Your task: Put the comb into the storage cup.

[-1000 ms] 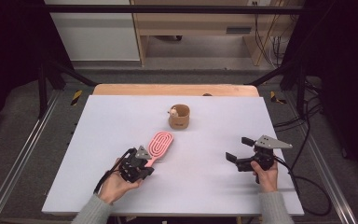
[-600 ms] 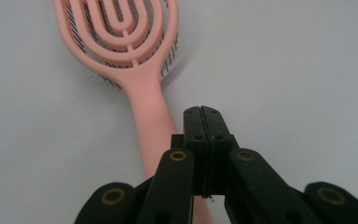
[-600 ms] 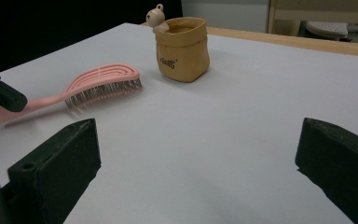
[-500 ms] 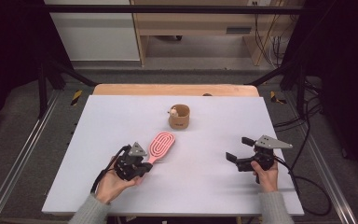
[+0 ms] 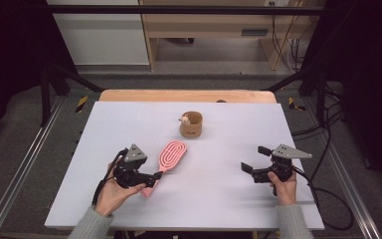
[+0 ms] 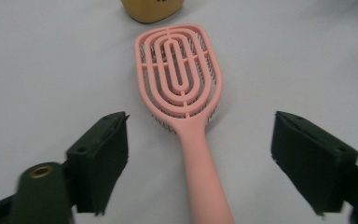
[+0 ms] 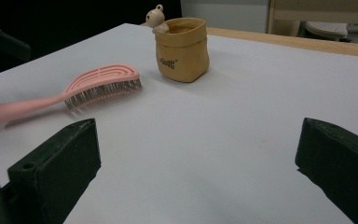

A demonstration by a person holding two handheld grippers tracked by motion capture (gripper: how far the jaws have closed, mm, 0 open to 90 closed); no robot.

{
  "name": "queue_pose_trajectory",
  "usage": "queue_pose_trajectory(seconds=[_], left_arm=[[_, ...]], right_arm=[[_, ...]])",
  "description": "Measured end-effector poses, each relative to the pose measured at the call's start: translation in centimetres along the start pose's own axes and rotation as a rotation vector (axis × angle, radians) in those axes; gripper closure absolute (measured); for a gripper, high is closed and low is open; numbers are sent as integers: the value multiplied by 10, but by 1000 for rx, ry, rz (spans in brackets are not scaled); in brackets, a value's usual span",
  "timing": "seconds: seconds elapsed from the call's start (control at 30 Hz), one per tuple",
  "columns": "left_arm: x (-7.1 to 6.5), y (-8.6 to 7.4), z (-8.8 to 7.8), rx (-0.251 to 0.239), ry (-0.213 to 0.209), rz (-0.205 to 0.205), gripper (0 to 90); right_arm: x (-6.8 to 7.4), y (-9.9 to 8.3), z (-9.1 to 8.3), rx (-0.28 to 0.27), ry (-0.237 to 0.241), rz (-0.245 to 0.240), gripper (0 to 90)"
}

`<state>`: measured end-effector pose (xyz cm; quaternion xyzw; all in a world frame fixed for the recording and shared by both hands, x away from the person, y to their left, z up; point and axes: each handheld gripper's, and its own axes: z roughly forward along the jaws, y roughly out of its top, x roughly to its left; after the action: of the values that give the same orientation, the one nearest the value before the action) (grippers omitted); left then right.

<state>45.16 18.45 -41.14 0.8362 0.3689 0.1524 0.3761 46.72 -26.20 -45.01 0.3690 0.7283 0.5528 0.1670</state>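
A pink vented hairbrush (image 5: 171, 154) lies bristles down on the white table (image 5: 229, 204), left of centre, its handle pointing toward the person. My left gripper (image 5: 153, 180) sits at the handle end. Its jaws have just been opening, and in the left gripper view the left gripper (image 6: 200, 116) stands wide apart on either side of the hairbrush (image 6: 182, 84) handle, with neither pad touching it. My right gripper (image 5: 252, 158) is held at the right of the table, open with nothing between its jaws. From the right gripper (image 7: 199, 123) the hairbrush (image 7: 98, 81) shows at the left.
A small tan pot with a little bear figure on its rim (image 5: 191, 124) stands upright beyond the brush head, near the table's middle back; the tan pot (image 7: 182, 49) is well ahead of the right jaws. A wooden strip (image 5: 189, 94) borders the far edge.
My left gripper has opened and let go of the brush handle, and the hand has drawn back a little to the left. The brush stays where it lay. The right hand has kept still.
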Motion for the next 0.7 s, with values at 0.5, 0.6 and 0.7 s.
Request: queue_pose_trajectory(seconds=[0.5, 0.6, 0.7], left_arm=[[2, 7, -7, -17, 12, -57, 0], [1, 9, -6, -13, 6, -58, 0], [1, 12, -4, -10, -4, -64, 0]], right_arm=[[0, 0, 0, -3, -1, 0, 4], [0, 0, 0, -3, -3, -1, 4], [0, 0, 0, 1, 0, 1, 4]])
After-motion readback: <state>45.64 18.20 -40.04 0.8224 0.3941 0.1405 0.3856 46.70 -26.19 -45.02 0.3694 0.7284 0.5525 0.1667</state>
